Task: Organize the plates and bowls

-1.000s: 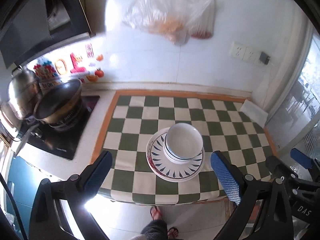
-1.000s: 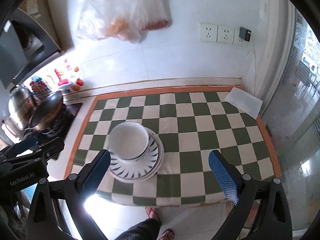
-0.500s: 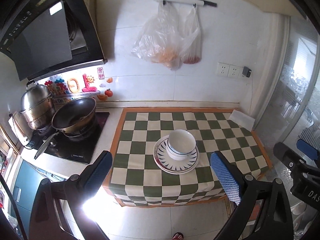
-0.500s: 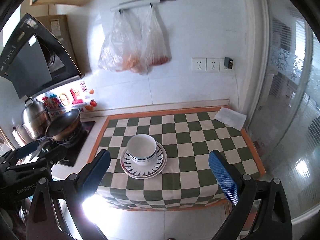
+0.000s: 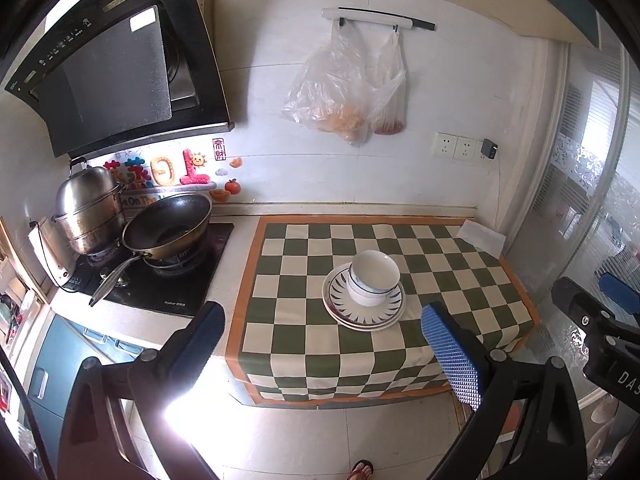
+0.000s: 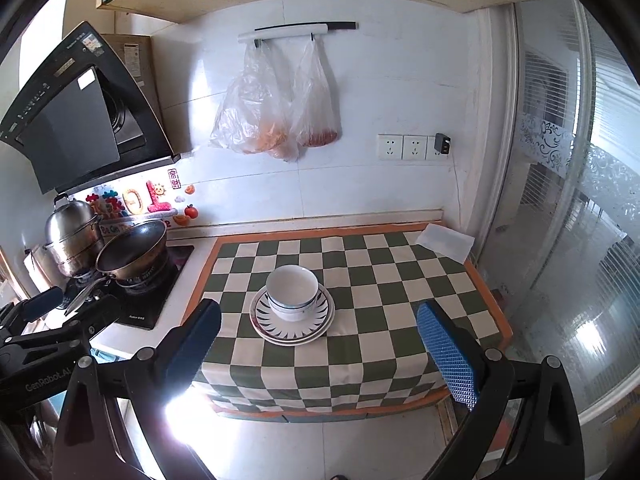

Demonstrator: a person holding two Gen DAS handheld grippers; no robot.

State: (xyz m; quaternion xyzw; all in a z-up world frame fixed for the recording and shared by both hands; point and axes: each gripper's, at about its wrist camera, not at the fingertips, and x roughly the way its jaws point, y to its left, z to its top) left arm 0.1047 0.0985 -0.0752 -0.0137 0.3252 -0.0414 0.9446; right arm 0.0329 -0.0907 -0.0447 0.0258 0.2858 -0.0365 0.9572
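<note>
Claws (image 5: 324, 344) (image 6: 320, 344) gape; only left view shows a sandalled foot (image 5: 362, 469).

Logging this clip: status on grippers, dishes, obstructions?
Left gripper open, right gripper open, both empty. Bowls stacked on plates, on checkered cloth. Nothing in the way.

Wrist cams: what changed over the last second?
Both grippers pulled back and up from the counter: the left gripper and right gripper now see the whole kitchen, open and empty throughout. Nothing grasped or released. The bowls stayed stacked on the plates on the checkered cloth.
</note>
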